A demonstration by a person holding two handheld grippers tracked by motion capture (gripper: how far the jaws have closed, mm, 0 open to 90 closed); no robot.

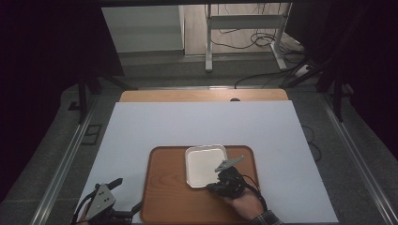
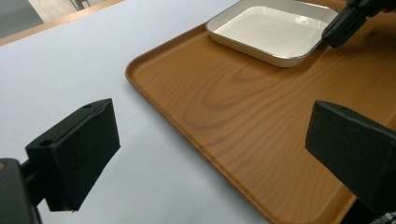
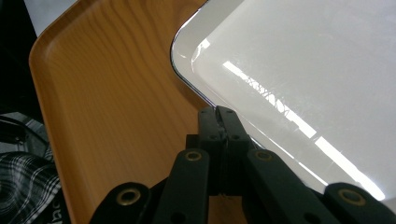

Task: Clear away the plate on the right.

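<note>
The right hand-held gripper (image 3: 219,114) is clamped on the near rim of the white dish (image 1: 205,165), apparently to shift it across the wooden tray (image 1: 164,197), while the left hand-held gripper (image 1: 124,197) waits beside the tray, jaws apart.

Black two-jaw grippers, left gripper (image 1: 123,197) with grey three-cornered plate, brass rivets, plaid sleeve (image 1: 267,219)

Dish (image 1: 205,165) on tray (image 1: 164,197), tray on table sheet (image 1: 202,124); right gripper (image 1: 217,188) at dish rim
</note>
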